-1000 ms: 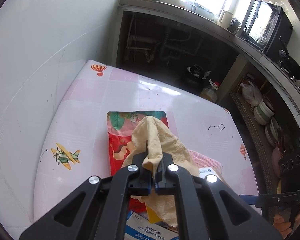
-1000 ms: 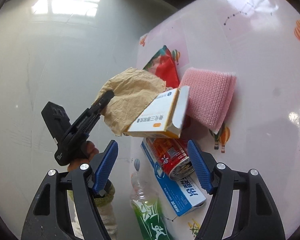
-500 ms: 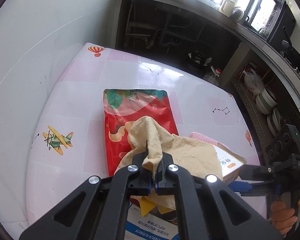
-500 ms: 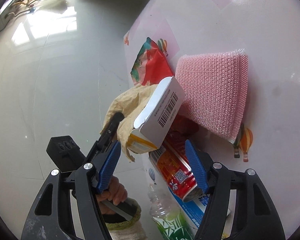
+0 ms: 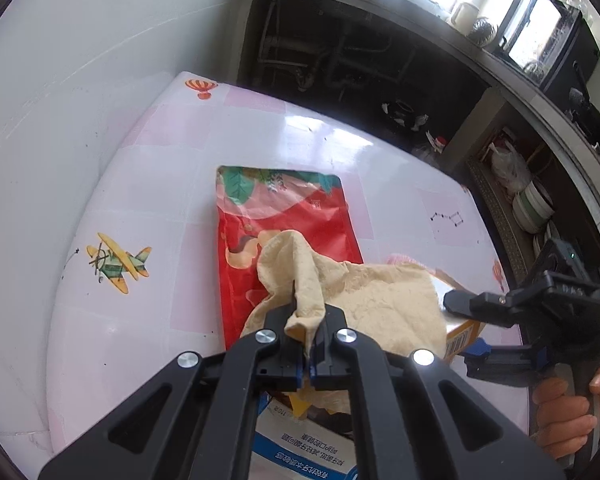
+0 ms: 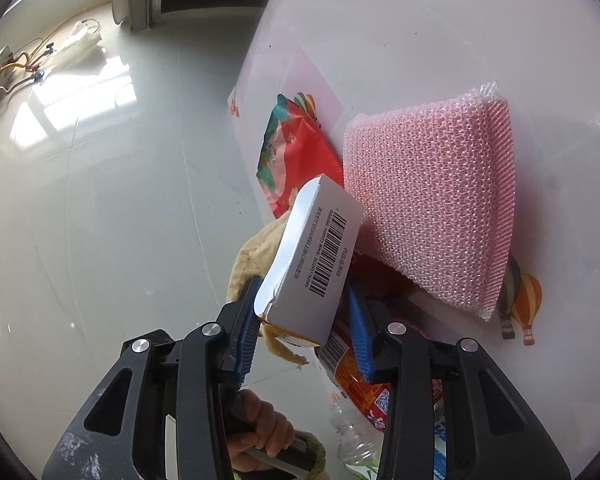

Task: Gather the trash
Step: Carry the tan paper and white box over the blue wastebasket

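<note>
The left gripper (image 5: pixel 309 344) is pinched tight on a fold of the tan crumpled paper (image 5: pixel 364 300), which drapes in the lower centre of the left view over the red snack bag (image 5: pixel 284 216); the paper looks light and limp, so a pinch on a bunched fold should serve, though it may tear or slide. The right gripper (image 6: pixel 306 312) has its blue pads against both sides of a small white carton (image 6: pixel 320 256) with a barcode, at the centre of the right view; whether it is clamped firmly I cannot tell for certain, but it appears gripped. The carton looks light, hollow and easily crushed, best held across its narrow faces near one end. Below it lie a red can (image 6: pixel 356 376) and a clear plastic bottle (image 6: pixel 352 432); a pink bubble-wrap pad (image 6: pixel 432 208) sits at the right. The table (image 5: pixel 152 160) edge runs just left of the pile, with open floor beyond; the upper left of the tabletop is bare.
</note>
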The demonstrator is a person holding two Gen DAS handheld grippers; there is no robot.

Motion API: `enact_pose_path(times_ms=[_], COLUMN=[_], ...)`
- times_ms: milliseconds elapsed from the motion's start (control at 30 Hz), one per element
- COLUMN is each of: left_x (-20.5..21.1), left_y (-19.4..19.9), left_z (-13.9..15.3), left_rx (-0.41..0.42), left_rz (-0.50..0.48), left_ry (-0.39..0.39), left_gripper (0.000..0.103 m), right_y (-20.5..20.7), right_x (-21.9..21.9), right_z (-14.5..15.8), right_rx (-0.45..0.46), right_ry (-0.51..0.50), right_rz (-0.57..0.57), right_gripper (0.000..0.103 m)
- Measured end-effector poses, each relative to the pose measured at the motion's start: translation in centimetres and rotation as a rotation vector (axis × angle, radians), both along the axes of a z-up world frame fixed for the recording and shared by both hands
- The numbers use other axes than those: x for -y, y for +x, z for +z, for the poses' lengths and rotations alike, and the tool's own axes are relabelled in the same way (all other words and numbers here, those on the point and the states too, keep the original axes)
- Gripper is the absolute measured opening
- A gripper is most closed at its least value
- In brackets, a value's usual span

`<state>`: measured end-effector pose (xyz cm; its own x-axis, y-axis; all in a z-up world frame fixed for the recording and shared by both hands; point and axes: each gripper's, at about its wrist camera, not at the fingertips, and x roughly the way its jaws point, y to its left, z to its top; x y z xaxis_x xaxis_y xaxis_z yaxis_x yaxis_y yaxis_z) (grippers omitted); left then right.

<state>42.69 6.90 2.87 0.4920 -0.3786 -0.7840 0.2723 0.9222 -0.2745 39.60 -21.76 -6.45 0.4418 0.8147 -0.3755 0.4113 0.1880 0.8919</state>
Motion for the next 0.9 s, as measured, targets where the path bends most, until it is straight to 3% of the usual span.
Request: enact_pose_path(times_ms=[200,367,667,900], left_x=[-3.7,-5.0,-3.9,-0.7], left_y=[-0.1,-1.7,-6.6,-9.8], left_z=[3.3,6.4,12.2,14.2], left_rx=[0.078,0.146,0.293,0.350], left_rz=[0.133,0.161,0.115,0.016], left_ry=[-0.089,-0.140,-0.179,-0.157], left_gripper=[0.001,0.001,0.001,0.001], right_y=[0.0,-0.7,-4.5,-10.0], right_x=[0.3,0.3,3.4,8.5], right_z=[-0.5,-0.1,3.0,5.1], right_rx=[-0.006,0.017,0.113,0.191], right_ry=[0.020,0.051,0.078,0.053], right_rz=[-0.009,-0.009,-0.048,-0.151], right_gripper=[0.030,0.029,0.028,0.028])
